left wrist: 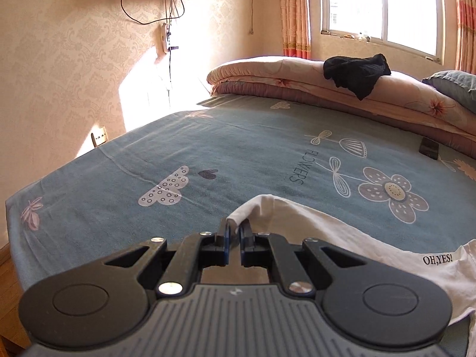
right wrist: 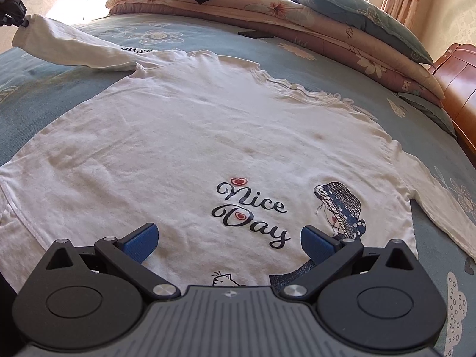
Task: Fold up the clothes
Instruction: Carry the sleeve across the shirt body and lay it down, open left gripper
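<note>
A white long-sleeved shirt (right wrist: 193,136) printed "Nice Day" lies flat, front up, on the blue-green bed sheet (right wrist: 342,68). My left gripper (left wrist: 234,227) is shut on the cuff of its sleeve (left wrist: 297,223), which it holds lifted off the sheet; the sleeve bears the words "OH,YES!". In the right wrist view that same gripper (right wrist: 25,22) shows at the far left edge, with the raised sleeve (right wrist: 68,44) stretching from it to the shirt. My right gripper (right wrist: 229,241) hangs open over the shirt's print, with nothing between its blue pads (right wrist: 142,241).
A folded floral quilt (left wrist: 297,80) runs along the far side of the bed, with a black garment (left wrist: 357,70) on top and a grey-blue pillow (right wrist: 366,15) beside it. A dark phone (left wrist: 429,148) lies on the sheet. A wooden bed frame (right wrist: 464,89) stands at right.
</note>
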Demonstrator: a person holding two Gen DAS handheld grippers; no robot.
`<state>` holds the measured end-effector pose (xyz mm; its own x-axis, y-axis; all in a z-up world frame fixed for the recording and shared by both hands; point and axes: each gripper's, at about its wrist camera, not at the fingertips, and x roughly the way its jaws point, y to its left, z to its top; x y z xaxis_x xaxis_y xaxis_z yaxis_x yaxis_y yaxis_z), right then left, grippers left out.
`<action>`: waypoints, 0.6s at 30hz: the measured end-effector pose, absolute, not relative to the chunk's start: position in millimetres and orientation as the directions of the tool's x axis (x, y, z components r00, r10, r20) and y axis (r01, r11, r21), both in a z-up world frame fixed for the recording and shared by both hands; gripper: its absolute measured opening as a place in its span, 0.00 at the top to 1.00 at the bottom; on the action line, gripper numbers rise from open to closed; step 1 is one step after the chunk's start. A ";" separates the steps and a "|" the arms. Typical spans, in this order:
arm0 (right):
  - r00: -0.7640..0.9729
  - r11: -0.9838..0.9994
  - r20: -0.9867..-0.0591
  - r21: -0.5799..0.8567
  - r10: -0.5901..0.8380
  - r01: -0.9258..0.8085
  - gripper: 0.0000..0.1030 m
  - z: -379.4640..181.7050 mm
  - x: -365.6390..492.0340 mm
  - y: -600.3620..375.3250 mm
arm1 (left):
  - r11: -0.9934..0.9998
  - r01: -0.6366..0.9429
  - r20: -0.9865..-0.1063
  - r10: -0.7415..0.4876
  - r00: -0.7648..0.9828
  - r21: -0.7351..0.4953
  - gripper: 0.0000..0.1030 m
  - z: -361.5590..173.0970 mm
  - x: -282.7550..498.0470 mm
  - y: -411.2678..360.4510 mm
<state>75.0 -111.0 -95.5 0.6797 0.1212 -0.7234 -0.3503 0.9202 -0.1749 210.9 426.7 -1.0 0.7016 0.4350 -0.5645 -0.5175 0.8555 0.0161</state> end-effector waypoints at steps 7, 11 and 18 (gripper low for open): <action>0.681 0.928 -0.726 -0.179 0.100 -0.326 0.00 -95.1 81.0 -113.6 | 0.831 -0.556 -0.575 0.451 0.683 -0.010 0.96 -6.0 218.4 438.5; 0.676 0.928 -0.731 -0.177 0.099 -0.328 0.00 -97.4 82.0 -111.9 | 0.813 -0.583 -0.603 0.470 0.645 0.009 0.96 -15.4 222.1 443.4; 0.670 0.922 -0.736 -0.188 0.095 -0.338 0.00 -98.8 81.2 -109.3 | 0.777 -0.627 -0.701 0.476 0.531 0.053 0.85 -61.7 229.1 457.2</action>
<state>81.2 -109.3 -98.8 0.6705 0.0954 -0.7358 -0.3378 0.9222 -0.1882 229.1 457.2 -61.7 0.5306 0.4757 -0.7015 -0.6269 0.7773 0.0529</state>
